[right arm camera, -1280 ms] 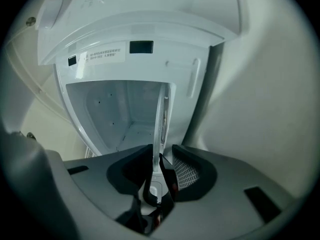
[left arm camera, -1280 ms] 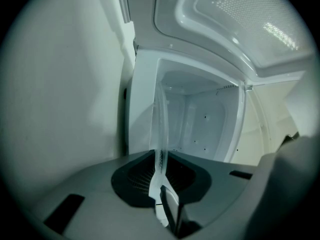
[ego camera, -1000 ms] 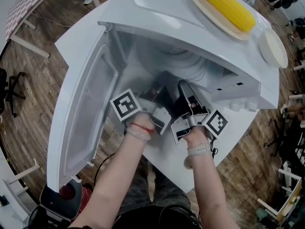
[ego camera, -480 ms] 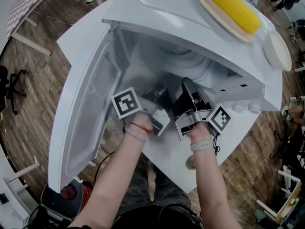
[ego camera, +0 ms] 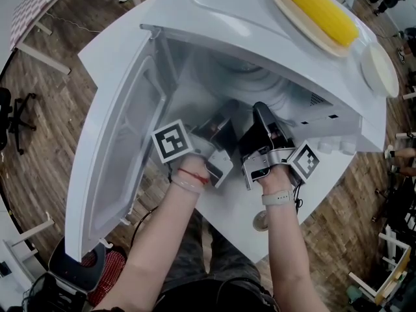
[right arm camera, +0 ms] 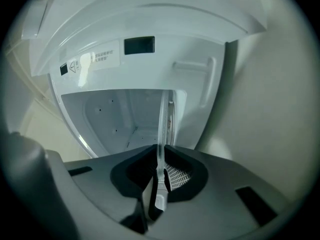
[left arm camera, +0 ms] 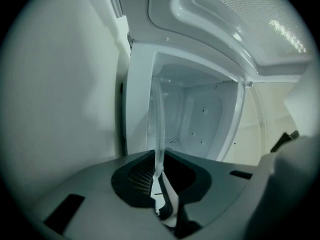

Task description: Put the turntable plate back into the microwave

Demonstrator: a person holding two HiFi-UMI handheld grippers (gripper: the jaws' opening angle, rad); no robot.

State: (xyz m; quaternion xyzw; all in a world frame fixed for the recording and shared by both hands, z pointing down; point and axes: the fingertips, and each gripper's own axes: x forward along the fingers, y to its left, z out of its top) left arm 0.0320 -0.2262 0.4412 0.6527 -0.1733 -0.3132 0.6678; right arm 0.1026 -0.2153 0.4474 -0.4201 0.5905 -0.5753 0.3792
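The microwave point(ego camera: 234, 12) stands white on a white tabletop point(ego camera: 227, 216). Its door point(ego camera: 120, 142) swings wide open to its left side, inner face showing.

At the left of the microwave's mouth, the left gripper point(left arm camera: 159, 186) reaches in, with the person's left hand point(ego camera: 187, 166) behind it. Its jaws are clamped on the rim of the clear glass turntable plate point(left arm camera: 158, 124). In the left gripper view the plate shows edge-on, a thin pale band running straight away from the jaws into the microwave's cavity.

At the right of the mouth, just beside the left one, the right gripper point(right arm camera: 159, 179) is held by the right hand point(ego camera: 276, 181). Its jaws are also closed on the plate's rim. The right gripper view likewise shows the plate edge-on, pointing from the jaws into the cavity.

So the round plate sits at the microwave's mouth, gripped on its near edge at two spots, its far part inside. Whether it touches the cavity floor cannot be told.

On the microwave's top, toward its right, a yellow corn cob point(ego camera: 315, 8) lies on a pale oval dish point(ego camera: 276, 6). A small white round dish point(ego camera: 379, 70) lies at the top's right end.
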